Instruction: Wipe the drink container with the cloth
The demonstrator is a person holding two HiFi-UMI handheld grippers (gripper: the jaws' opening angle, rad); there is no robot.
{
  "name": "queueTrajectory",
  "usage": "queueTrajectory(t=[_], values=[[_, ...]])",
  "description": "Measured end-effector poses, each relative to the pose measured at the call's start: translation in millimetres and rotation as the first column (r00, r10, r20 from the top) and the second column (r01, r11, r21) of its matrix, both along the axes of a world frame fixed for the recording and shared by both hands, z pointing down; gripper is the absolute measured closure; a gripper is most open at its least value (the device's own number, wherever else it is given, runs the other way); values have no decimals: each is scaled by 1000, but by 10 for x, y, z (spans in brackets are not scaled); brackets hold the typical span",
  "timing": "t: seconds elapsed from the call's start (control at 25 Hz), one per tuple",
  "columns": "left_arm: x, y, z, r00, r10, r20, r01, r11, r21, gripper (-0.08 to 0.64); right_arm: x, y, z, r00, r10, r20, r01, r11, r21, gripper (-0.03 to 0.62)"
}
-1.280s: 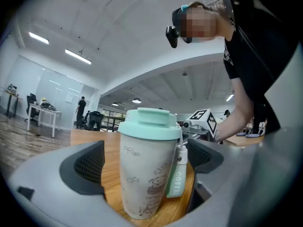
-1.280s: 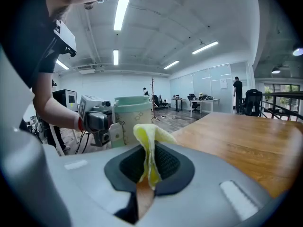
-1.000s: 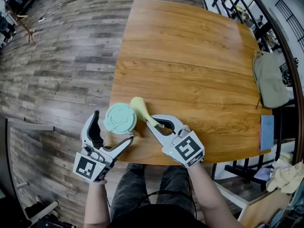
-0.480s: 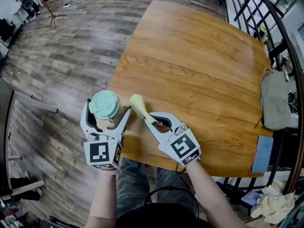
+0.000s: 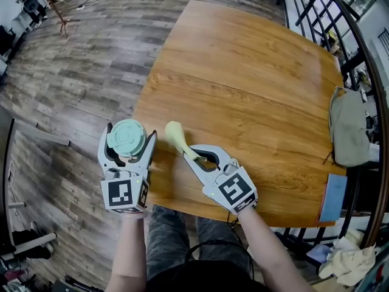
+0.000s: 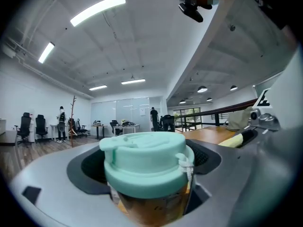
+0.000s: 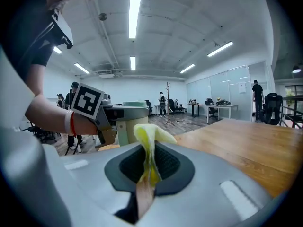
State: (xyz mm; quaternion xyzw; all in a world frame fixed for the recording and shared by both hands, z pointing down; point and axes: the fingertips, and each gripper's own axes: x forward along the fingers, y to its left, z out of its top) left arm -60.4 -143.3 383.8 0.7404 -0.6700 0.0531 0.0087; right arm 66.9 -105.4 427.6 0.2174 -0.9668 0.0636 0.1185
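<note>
Mint-green lid up, the drink container (image 5: 126,137) stands between the jaws of my left claw (image 5: 129,134), which have just been closing and now press on its sides, holding it upright at the near left edge of the wooden table (image 5: 243,84). My right claw (image 5: 186,153) is pinched tight on the pale yellow cloth (image 5: 175,134), whose bunched end sticks out ahead of the jaws over the tabletop, just beside the container with a small gap between them in the head view
</note>
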Motion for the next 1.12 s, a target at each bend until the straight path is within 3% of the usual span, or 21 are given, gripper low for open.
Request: queueTrajectory(t=[0.12, 0.2, 0.36, 0.52, 0.88, 1.12], values=[[9, 12, -15, 990, 138, -32, -138, 990, 17, 75, -133, 16, -69, 999, -36, 8, 36, 999, 24, 568], [-19, 24, -16, 969, 241, -59, -239, 970, 31, 75, -249, 25, -112, 998, -62, 1, 62, 997, 45, 568], [-40, 26, -58, 899, 424, -104, -421, 906, 54, 75, -507, 5, -186, 996, -91, -13, 92, 993, 70, 568], [-33, 26, -93, 816, 554, -164, -547, 833, 88, 75, -728, -28, -214, 993, -116, -39, 119, 988, 100, 568], [-357, -38, -95, 634, 699, -332, -667, 711, 222, 75, -1166, -178, -268, 979, -132, -152, 159, 972, 175, 568], [-451, -105, -83, 538, 742, -399, -704, 656, 271, 75, -1464, -237, -296, 947, -161, -277, 224, 951, 212, 568]])
